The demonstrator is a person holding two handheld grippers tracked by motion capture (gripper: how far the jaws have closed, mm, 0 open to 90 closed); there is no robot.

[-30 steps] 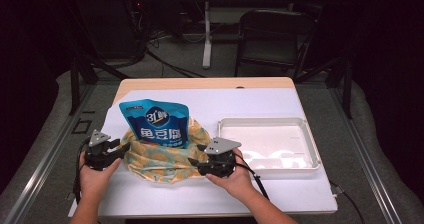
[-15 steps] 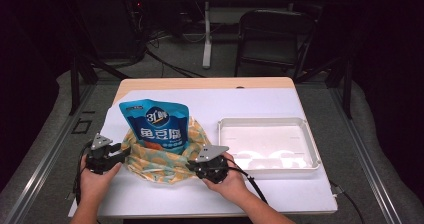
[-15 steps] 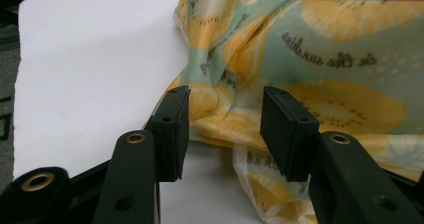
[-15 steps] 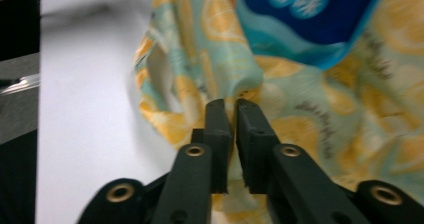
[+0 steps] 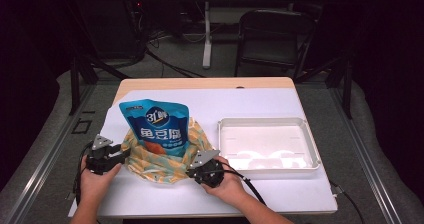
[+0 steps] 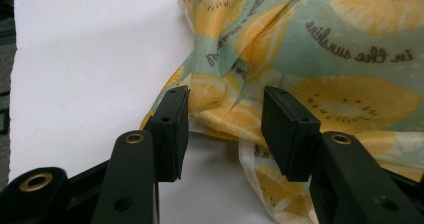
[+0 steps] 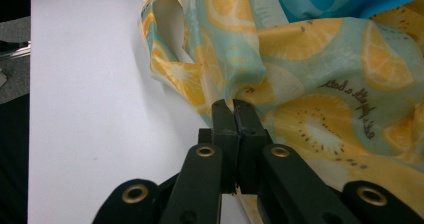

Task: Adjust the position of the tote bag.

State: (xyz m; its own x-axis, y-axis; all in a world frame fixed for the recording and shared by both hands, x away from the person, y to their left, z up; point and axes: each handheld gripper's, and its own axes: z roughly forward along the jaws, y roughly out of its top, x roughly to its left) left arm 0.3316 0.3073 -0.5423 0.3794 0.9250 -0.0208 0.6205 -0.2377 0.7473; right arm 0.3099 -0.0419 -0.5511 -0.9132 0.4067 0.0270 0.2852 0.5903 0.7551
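Pinching the near right edge of the fruit-print bag (image 7: 320, 84), the right gripper (image 7: 234, 115) has just been closing, and its 2 jaws now meet with a fold of the thin fabric caught between them. 1 second ago those jaws stood wide at the bag's right side; now they are clenched and the hand sits a little lower and closer to the cloth in the high view (image 5: 206, 168).

The left gripper (image 6: 225, 119) has not changed: its jaws stand apart, with the bag's near left edge lying between the pads but not pressed by them. In the high view it rests at the bag's left side (image 5: 112, 155).

The bag (image 5: 160, 156) lies crumpled on the white table (image 5: 260, 104), with a blue snack pouch (image 5: 157, 126) resting on or partly in its mouth; which, I cannot tell. A white tray (image 5: 312, 159) stands just to the right, apart from the bag.

With 1 side now gripped, I judge the work has reached the point of securing the bag's mouth. The likely next need is for the left jaws to close on their edge, so both sides can be lifted or spread around the pouch.
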